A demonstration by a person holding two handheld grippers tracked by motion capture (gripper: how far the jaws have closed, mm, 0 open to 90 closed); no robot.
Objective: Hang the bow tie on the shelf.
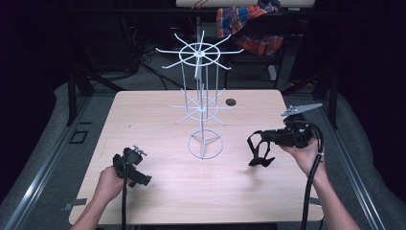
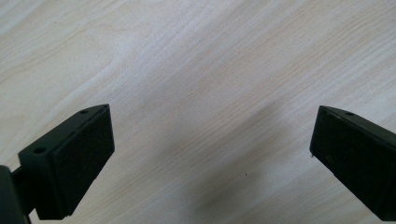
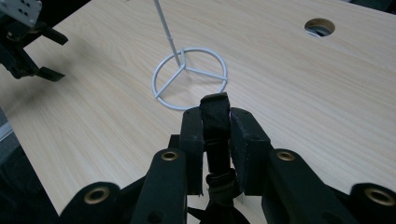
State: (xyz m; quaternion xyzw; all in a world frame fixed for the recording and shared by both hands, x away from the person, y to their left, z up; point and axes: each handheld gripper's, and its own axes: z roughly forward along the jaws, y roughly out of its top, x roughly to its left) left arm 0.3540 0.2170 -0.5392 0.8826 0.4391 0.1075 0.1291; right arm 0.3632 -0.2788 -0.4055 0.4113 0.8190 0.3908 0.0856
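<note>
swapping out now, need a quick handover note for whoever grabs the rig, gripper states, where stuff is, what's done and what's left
Right gripper: jaws shut on a black strap, held just above the table to the right of the white wire rack.
Left gripper: jaws wide open, holding nothing, low over bare tabletop near the left front.
Done: strap picked up.
Left: the rack's hooks look bare, so the strap probably still has to be hung on one; that is a guess.

The white wire rack (image 1: 203,103) stood mid-table — its spokes spread wide over the far half, blocking passage there. Bare table (image 1: 191,191) lay open along the near edge and at both sides — a small hole (image 1: 231,101) sat far right of the rack.
</note>
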